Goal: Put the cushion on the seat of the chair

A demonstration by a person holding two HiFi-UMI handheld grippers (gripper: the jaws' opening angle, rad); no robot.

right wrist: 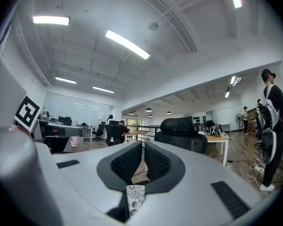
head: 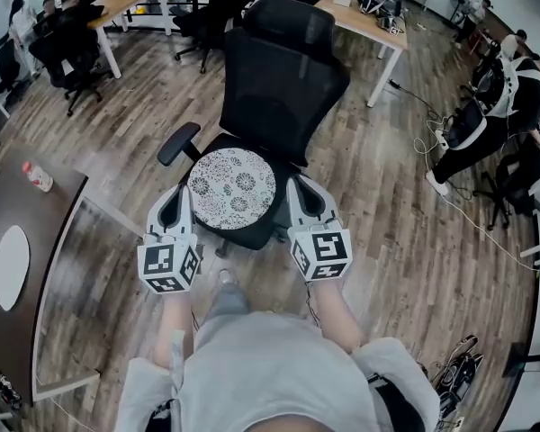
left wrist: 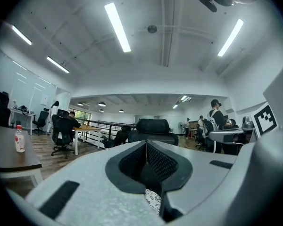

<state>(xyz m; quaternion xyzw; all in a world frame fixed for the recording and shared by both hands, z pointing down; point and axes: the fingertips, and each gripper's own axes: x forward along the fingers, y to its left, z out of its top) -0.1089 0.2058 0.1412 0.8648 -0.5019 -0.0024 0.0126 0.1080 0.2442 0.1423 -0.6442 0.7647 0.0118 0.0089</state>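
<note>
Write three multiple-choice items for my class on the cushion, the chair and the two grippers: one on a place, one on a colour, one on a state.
1. Where is the cushion relative to the office chair?
A. Hung on its backrest.
B. Over its seat.
C. Under its wheels.
2. What does the cushion look like?
A. Plain red.
B. Blue stripes.
C. White with a dark floral print.
3. How do the left gripper and right gripper stand?
A. Both shut on the cushion's edge.
B. Both open.
C. Only the left shut.
Answers: 1 B, the head view shows it over the black seat. 2 C, the print shows in every view. 3 A, each gripper view shows patterned cloth pinched between closed pads.
</note>
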